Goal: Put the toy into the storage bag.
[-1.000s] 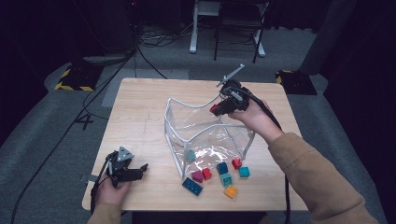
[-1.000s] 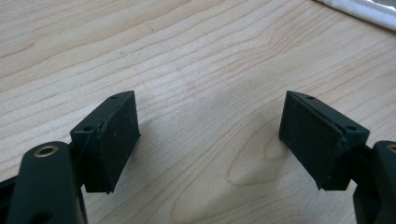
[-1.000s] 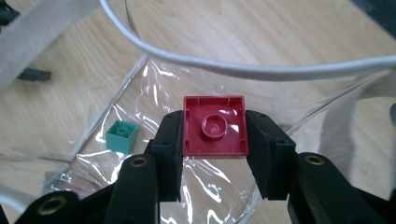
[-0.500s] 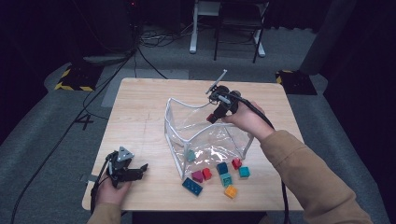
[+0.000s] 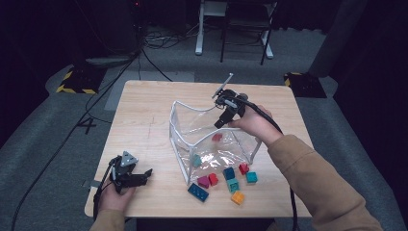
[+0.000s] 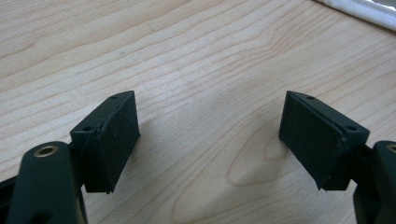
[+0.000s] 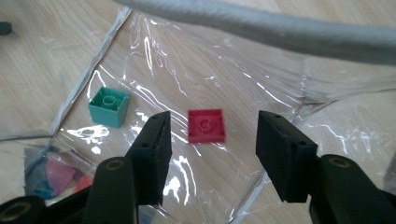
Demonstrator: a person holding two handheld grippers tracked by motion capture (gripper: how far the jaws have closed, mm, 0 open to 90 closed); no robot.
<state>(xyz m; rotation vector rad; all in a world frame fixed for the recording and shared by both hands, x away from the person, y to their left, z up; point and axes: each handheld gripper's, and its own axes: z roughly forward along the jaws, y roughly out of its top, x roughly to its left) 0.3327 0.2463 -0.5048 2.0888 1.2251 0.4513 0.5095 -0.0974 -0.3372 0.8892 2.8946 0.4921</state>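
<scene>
At the near left corner of the table (image 5: pixel 144 110), the left gripper (image 5: pixel 136 177) rests with its jaws wide and empty, seemingly parked out of the way. Right of it, the clear bag (image 5: pixel 211 139) stands open, holding a teal block (image 7: pixel 109 106) and a red block (image 7: pixel 206 125). Above the red block the right gripper (image 7: pixel 211 156) hangs over the bag's mouth, jaws spread wide and empty, likely for dropping blocks in.

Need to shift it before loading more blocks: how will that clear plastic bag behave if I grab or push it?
The clear plastic bag looks floppy: its film is creased and sags between the white rim. Probably light, so a push may slide it whole. The glossy film may slip in the jaws; the rim seems a firmer hold.
</scene>
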